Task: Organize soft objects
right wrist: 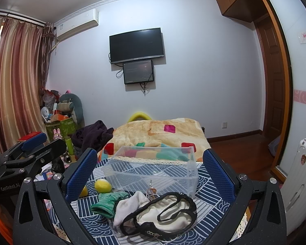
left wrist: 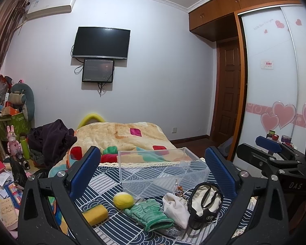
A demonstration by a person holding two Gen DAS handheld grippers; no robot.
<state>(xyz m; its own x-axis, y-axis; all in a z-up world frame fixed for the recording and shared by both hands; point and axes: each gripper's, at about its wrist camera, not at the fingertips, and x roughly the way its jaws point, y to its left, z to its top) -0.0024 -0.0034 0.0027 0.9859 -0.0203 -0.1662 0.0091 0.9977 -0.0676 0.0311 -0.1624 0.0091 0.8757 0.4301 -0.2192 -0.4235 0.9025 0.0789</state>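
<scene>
Both tools, left (left wrist: 153, 171) and right (right wrist: 151, 169), gape apart above gloves (left wrist: 151, 214) near clear bin (left wrist: 163, 171).

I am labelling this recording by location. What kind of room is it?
Most likely a home bedroom: a bed under a patterned blanket, a built-in wardrobe with heart decals, and a wall-mounted television.

Left tongs (left wrist: 153, 171) wide apart, empty; clear bin (left wrist: 163, 171), yellow ball (left wrist: 123, 200), green glove (left wrist: 151, 214) between fingers.
</scene>
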